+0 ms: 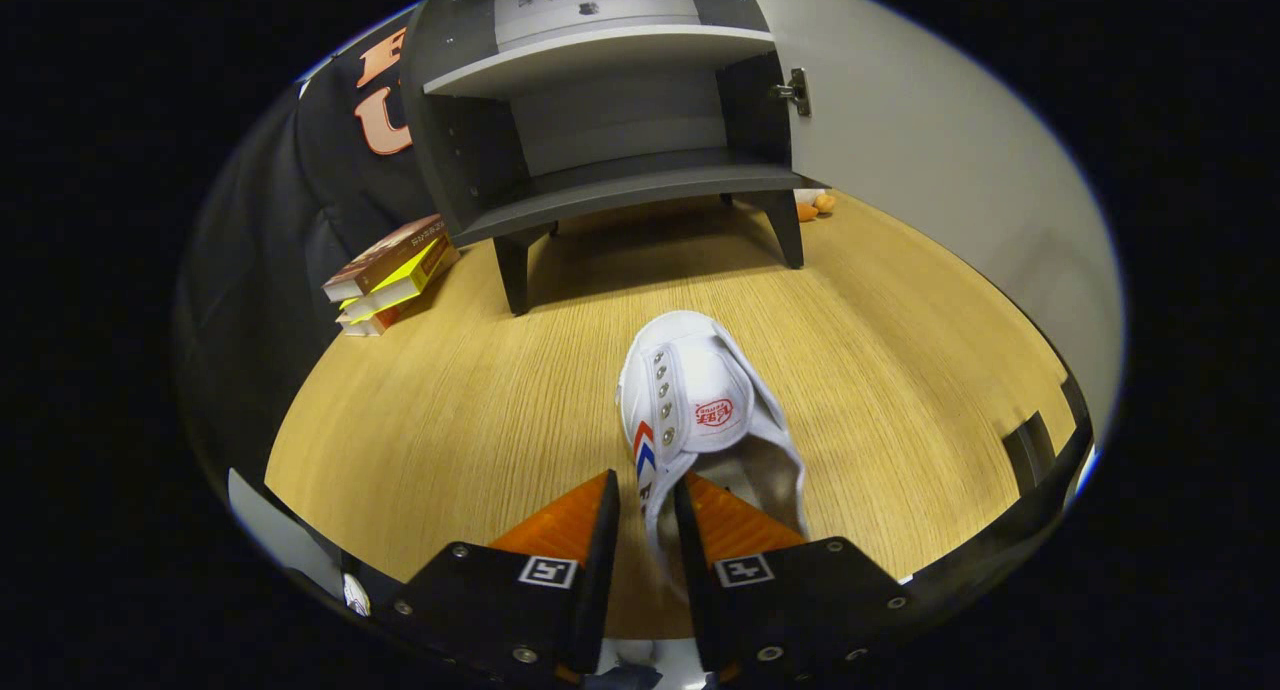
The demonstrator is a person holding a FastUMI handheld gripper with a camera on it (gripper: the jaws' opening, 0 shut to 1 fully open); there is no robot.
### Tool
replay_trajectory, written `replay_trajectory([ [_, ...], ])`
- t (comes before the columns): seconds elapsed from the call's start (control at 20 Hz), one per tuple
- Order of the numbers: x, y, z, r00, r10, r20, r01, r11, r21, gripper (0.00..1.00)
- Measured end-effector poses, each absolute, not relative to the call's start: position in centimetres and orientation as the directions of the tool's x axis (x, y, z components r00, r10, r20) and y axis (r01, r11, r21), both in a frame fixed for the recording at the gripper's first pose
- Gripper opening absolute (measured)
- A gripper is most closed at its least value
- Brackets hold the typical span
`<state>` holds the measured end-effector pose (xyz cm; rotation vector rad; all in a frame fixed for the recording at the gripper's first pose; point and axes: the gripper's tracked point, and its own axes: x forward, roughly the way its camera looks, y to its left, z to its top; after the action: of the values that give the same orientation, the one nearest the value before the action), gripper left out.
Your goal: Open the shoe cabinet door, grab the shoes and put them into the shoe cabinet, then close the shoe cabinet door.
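Observation:
A white canvas shoe (pixel 695 400) with a red logo on its tongue and red-blue stripes on its side points away from me, toe toward the cabinet. My gripper (pixel 645 495) is shut on the shoe's left side wall near the heel opening, one finger outside, one inside. Whether the shoe rests on the wooden floor or hangs just above it, I cannot tell. Beyond it stands the grey shoe cabinet (pixel 610 180) on short legs, its door (pixel 930 150) swung open to the right, with bare shelves inside.
A stack of books (pixel 395 275) lies on the wooden floor (pixel 450 420) left of the cabinet. A small orange toy (pixel 815 207) sits behind the cabinet's right leg by the door. A dark object (pixel 1030 450) lies at the floor's right side.

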<state>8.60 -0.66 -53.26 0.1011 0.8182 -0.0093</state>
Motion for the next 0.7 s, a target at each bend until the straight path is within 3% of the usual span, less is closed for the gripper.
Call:
replay_trajectory([
  [0.15,8.9,-0.5,-53.1,0.686,0.036,-0.726,0.048,0.994,0.095,0.12],
  [0.25,8.8,-0.6,-53.1,0.683,0.036,-0.729,0.037,0.996,0.084,0.03],
  [0.7,11.2,-0.1,-47.5,0.752,0.022,-0.658,-0.007,1.000,0.025,0.00],
])
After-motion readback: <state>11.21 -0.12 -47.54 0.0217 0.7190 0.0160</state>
